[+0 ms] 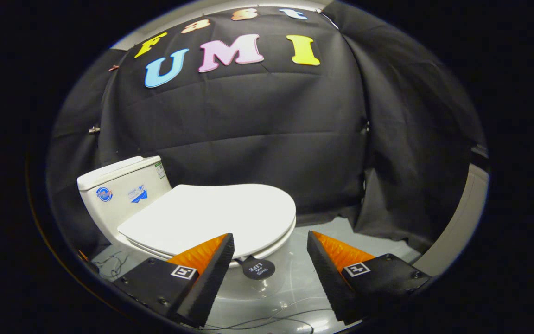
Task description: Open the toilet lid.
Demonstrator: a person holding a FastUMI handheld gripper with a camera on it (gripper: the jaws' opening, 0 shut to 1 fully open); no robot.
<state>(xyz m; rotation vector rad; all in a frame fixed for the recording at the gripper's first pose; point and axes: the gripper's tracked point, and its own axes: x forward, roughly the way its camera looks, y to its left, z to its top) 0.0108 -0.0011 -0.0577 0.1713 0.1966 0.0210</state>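
Note:
A white toilet stands just ahead of my fingers, its tank (118, 192) at the back left. Its lid (211, 218) lies flat and closed over the seat, with the rounded front edge pointing toward the space between my fingers. My gripper (270, 239) is open, with a wide gap and nothing between the fingers. The left finger (211, 264) overlaps the lid's near edge in view; whether it touches is unclear. The right finger (329, 269) stands apart over the floor, to the right of the lid.
A small round black tag (257, 269) hangs below the lid's front edge. The pale glossy floor (304, 278) has thin cables (267, 320) lying on it near my fingers. Black cloth walls (257, 130) close in behind and to the right of the toilet.

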